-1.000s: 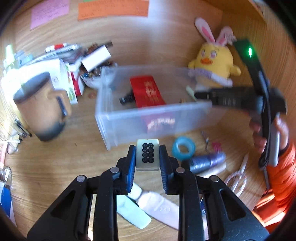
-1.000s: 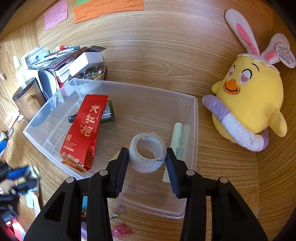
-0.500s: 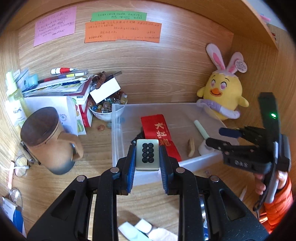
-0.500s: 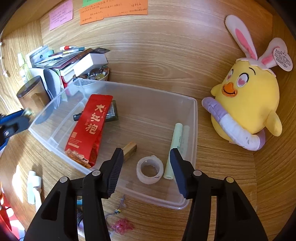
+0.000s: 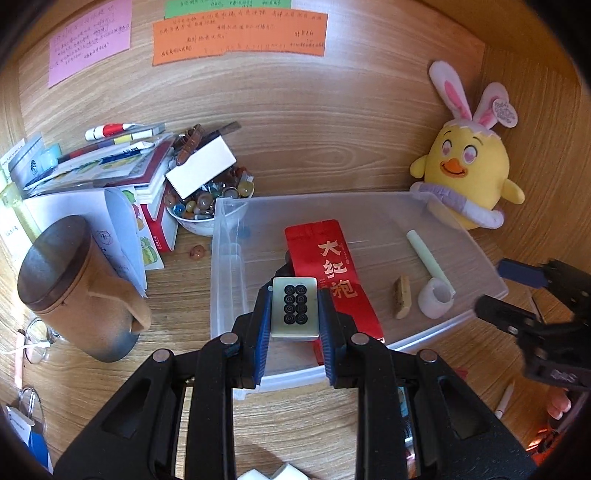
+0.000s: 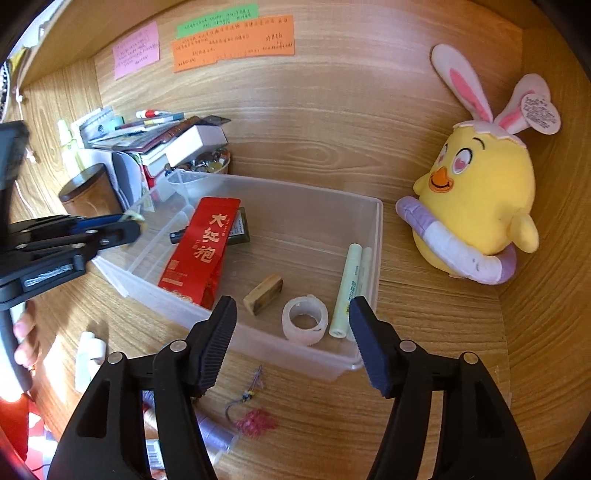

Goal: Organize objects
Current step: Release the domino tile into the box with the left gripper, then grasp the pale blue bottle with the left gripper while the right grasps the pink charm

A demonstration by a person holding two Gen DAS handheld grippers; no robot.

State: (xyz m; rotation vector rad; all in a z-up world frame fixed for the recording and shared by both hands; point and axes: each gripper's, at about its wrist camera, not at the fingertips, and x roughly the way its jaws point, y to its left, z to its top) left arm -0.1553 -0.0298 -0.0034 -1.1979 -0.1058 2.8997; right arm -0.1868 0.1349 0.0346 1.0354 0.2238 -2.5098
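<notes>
Desk and back wall: wood-grain, matt. Bin ahead of the jaws: clear plastic, smooth, slightly frosted. Red pouch in it: glossy foil, gold print. Tape roll just ahead of the right gripper: translucent, rough-edged. Tile between the left gripper pads: smooth, glossy, hard plastic look. Gripper bodies: matt black plastic, round metal pins; ribbed blue pads. Plush chick right of the jaws: fuzzy cloth. Notes on the wall: matt paper. Mug left: matt, rough brown glaze. Marbles: shiny glass.
</notes>
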